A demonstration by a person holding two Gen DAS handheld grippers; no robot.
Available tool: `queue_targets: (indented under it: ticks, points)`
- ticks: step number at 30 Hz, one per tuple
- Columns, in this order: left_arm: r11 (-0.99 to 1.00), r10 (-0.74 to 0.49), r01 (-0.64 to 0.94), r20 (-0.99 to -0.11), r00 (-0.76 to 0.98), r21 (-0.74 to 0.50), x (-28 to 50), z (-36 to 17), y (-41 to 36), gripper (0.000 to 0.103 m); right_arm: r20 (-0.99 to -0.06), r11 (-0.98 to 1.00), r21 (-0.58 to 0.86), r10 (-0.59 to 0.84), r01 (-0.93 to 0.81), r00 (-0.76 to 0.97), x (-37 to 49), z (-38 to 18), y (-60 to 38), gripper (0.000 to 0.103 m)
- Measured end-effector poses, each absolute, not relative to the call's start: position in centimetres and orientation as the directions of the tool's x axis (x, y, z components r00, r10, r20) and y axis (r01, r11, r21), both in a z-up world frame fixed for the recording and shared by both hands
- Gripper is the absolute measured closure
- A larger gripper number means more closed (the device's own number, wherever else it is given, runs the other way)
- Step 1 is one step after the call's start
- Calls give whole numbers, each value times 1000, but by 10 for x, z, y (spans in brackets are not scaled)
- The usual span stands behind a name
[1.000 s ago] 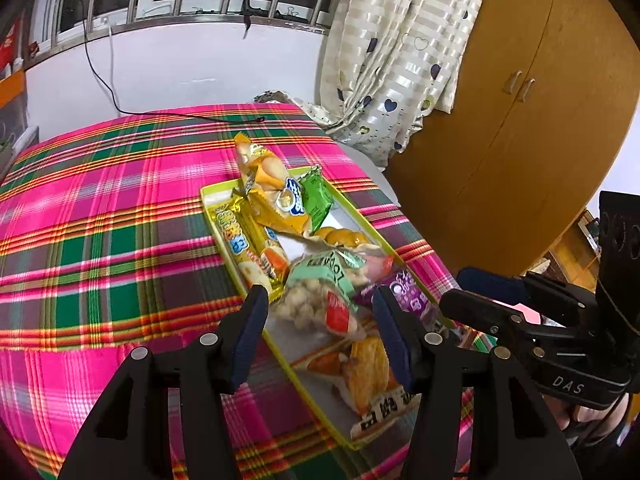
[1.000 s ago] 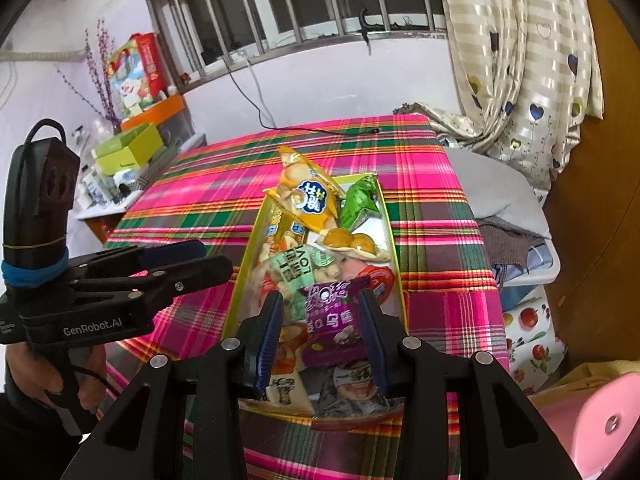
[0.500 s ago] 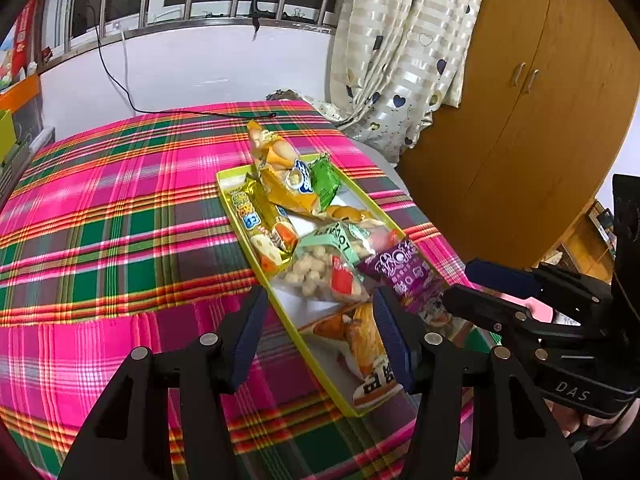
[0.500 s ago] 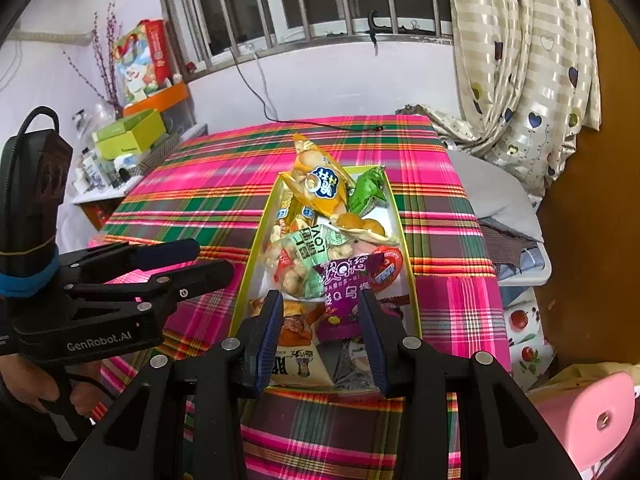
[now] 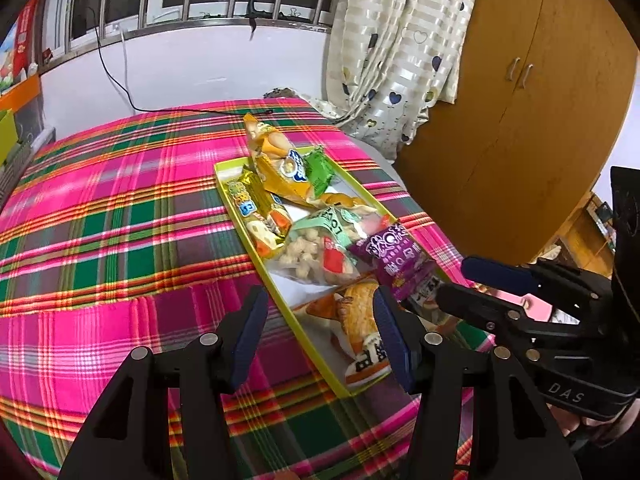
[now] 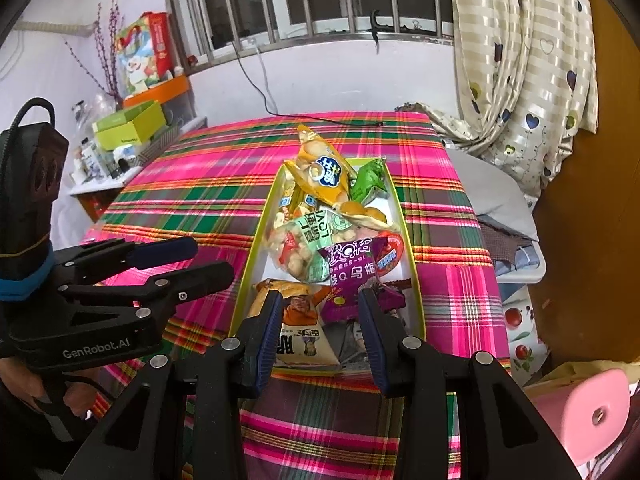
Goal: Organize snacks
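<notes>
The snacks sit heaped in a long yellow-green tray [image 6: 408, 240] that runs up the middle of the right wrist view, on a pink and green plaid tablecloth [image 6: 208, 184]; in the left wrist view the same tray [image 5: 256, 256] slants from the centre toward the lower right. Both grippers hover near the tray's near end and hold nothing: the right gripper [image 6: 322, 334] at the bottom centre of its view has its jaws spread wide, with the purple packet [image 6: 352, 276] and the orange-and-white packet [image 6: 300, 336] showing between them, and the left gripper [image 5: 318, 334] is equally wide open above the tray's left rim. These look like light, air-puffed foil and plastic bags, soft and crinkly, with slick skins that could slide out of a shallow pinch. The clear bag of round puffs [image 6: 298, 248] and the yellow bag [image 6: 324, 176] at the far end probably hold brittle pieces, so a hard squeeze across the belly risks crushing them or bursting the bag. The safer hold appears to be the flat crimped seam at a packet's end, where the film is doubled and stiff. The purple packet lies on top and nearest, with its lower seam facing the right gripper, so it seems the easiest to lift without dragging its neighbours; the small green packet [image 6: 370, 184] is wedged against the far right wall.
</notes>
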State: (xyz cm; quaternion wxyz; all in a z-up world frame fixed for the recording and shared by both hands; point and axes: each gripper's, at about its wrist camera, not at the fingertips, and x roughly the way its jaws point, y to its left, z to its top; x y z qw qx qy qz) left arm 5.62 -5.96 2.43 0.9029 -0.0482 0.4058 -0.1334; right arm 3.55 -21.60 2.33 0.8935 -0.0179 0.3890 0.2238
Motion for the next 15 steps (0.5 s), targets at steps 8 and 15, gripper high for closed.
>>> queue_targets:
  ticks: [8,15]
  points:
    - [970,-240,195,-732,637,-149,52,22,-64,47,-710,900,139,381,-413,592,33,20,-216,66]
    - [969,-244,194,-743,624,-155,52,17,-64,47,-724,903,138,372,-406,581,34,14,-216,65]
